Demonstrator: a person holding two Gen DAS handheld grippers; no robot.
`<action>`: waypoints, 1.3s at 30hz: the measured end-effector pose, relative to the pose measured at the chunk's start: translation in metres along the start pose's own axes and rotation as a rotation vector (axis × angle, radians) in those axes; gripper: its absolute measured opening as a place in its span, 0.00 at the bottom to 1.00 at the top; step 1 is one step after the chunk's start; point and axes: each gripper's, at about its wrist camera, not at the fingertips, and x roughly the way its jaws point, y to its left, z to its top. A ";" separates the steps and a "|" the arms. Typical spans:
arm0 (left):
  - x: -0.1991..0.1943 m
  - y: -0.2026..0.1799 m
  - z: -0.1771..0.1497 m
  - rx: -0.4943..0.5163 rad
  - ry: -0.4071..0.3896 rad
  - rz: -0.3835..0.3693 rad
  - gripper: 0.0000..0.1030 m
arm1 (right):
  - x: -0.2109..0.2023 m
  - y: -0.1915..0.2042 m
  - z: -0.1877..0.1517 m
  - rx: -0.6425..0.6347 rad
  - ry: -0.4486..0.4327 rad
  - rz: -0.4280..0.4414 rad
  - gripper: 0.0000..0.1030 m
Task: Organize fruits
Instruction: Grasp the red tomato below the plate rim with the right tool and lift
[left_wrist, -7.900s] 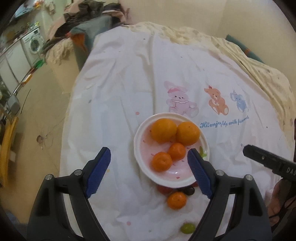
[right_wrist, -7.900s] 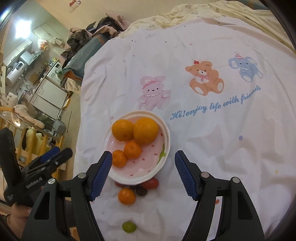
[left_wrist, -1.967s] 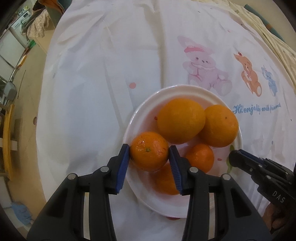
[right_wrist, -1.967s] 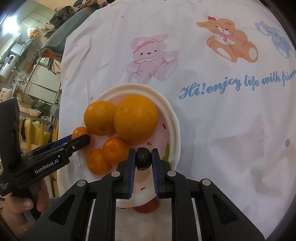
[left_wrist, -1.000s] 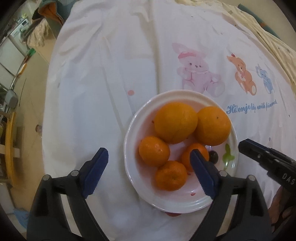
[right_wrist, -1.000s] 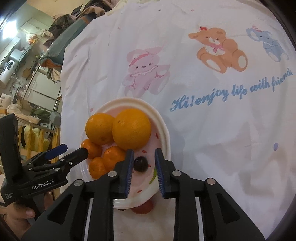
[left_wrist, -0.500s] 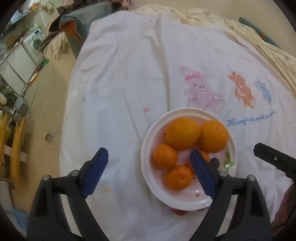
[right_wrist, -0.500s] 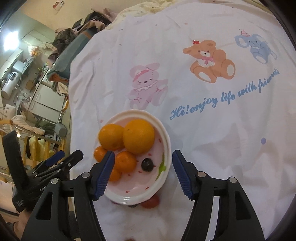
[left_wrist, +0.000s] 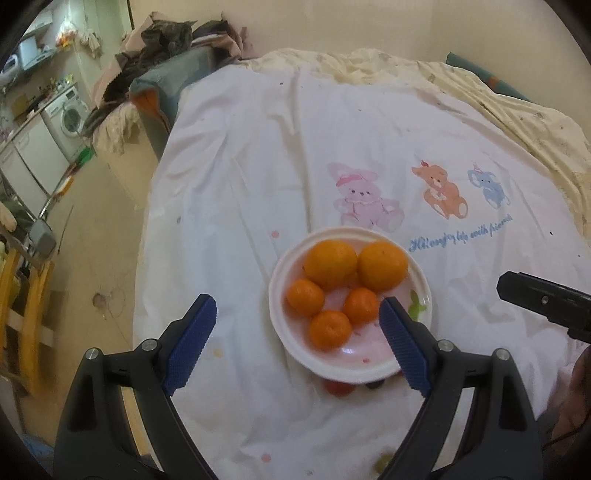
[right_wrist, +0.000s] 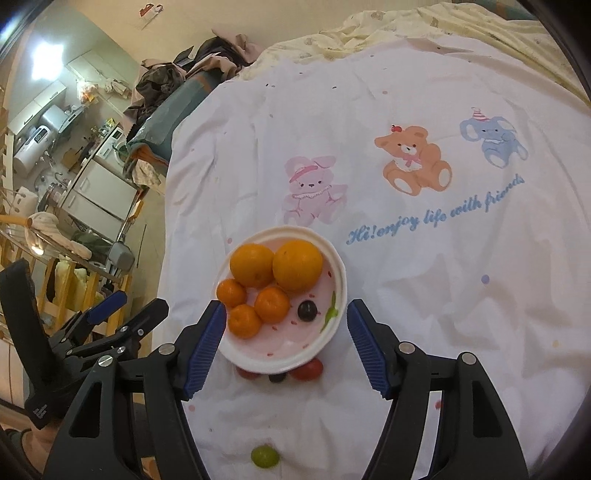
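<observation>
A white bowl (left_wrist: 291, 354) (right_wrist: 325, 341) on the white cloth holds two large oranges (left_wrist: 330, 263) (right_wrist: 297, 264), three small mandarins (left_wrist: 330, 329) (right_wrist: 244, 320) and a dark grape (right_wrist: 306, 310). Just in front of the bowl lie a red cherry tomato (right_wrist: 308, 370) (left_wrist: 337, 387), a second red one (right_wrist: 246, 374) and a dark grape (right_wrist: 277, 377). A green grape (right_wrist: 264, 456) lies nearer me. My left gripper (left_wrist: 297, 345) is open and empty above the bowl's near left. My right gripper (right_wrist: 286, 345) is open and empty, its jaws either side of the bowl's near rim.
The cloth (right_wrist: 424, 295) has cartoon animal prints and blue writing behind the bowl. Its left edge drops to the floor (left_wrist: 92, 258). A cream blanket (left_wrist: 480, 92) lies at the back right. Piled clothes (left_wrist: 166, 48) and a washing machine (left_wrist: 68, 118) stand far left.
Both grippers released their fruit into the bowl, a mandarin from the left and the dark grape from the right, then opened wide and pulled back and up from the bowl.
</observation>
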 end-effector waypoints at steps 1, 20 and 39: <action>-0.001 0.000 -0.002 -0.005 0.005 -0.003 0.85 | -0.003 0.000 -0.003 0.000 -0.002 -0.004 0.69; -0.003 0.013 -0.038 -0.056 0.038 -0.012 0.85 | 0.011 -0.040 -0.045 0.125 0.042 -0.045 0.79; 0.016 0.032 -0.044 -0.179 0.113 -0.024 0.85 | 0.100 0.000 -0.072 -0.182 0.321 -0.173 0.63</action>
